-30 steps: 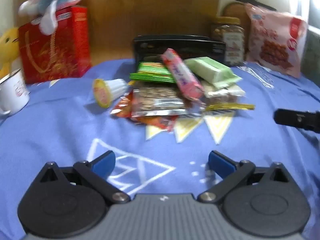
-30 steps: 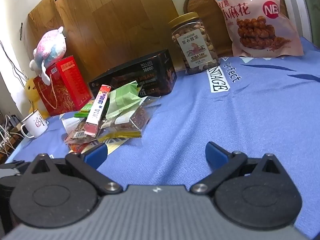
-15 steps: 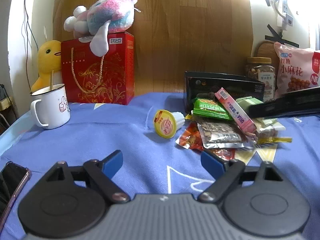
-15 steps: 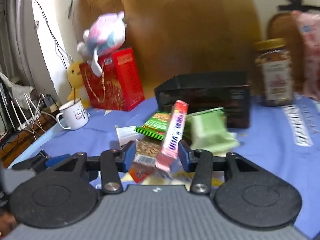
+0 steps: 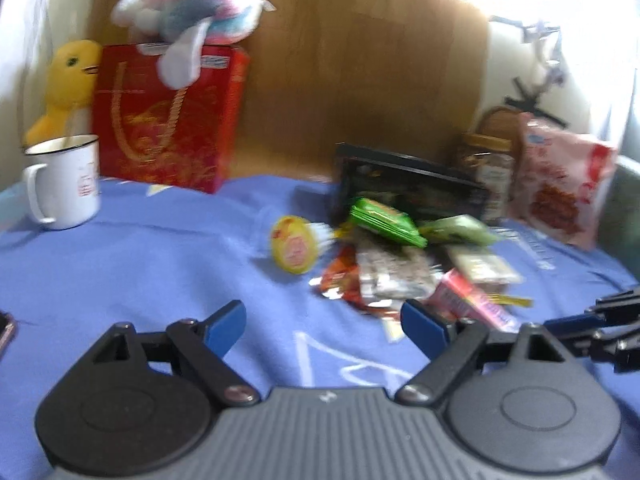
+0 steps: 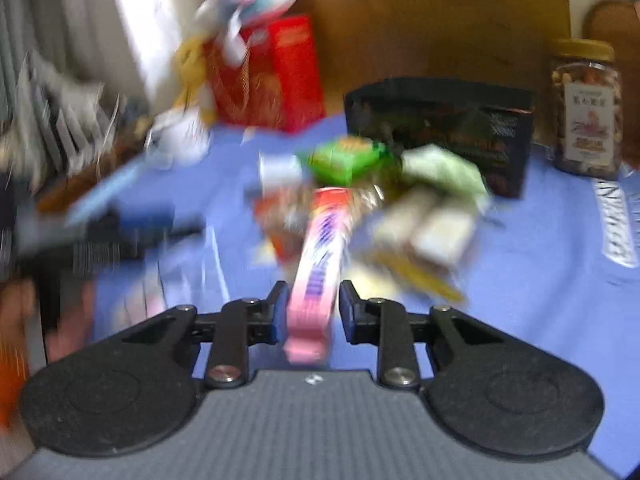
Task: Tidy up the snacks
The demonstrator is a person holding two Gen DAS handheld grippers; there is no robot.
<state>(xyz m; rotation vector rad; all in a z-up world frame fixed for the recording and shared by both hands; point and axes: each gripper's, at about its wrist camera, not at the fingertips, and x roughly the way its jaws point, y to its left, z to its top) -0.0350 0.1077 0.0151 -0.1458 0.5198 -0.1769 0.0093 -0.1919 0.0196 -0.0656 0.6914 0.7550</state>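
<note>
A pile of snack packets [image 5: 392,256] lies on the blue cloth before a black box [image 5: 404,188]. My right gripper [image 6: 313,308] is shut on a long pink snack bar [image 6: 320,260] and holds it near the pile; the view is blurred. The pink bar also shows in the left wrist view [image 5: 472,300], with the right gripper [image 5: 592,328] at the right edge. My left gripper [image 5: 324,324] is open and empty, low over the cloth in front of the pile. A yellow-lidded jelly cup [image 5: 296,244] lies on its side left of the pile.
A white mug [image 5: 64,180], a red gift bag [image 5: 168,116] with a plush toy on top and a yellow duck toy [image 5: 64,92] stand at the back left. A nut jar [image 5: 488,172] and a pink snack bag [image 5: 560,184] stand at the back right.
My right gripper has closed on the pink snack bar and pulled it off the pile toward the front. My left gripper stays open and has shifted view a little.
</note>
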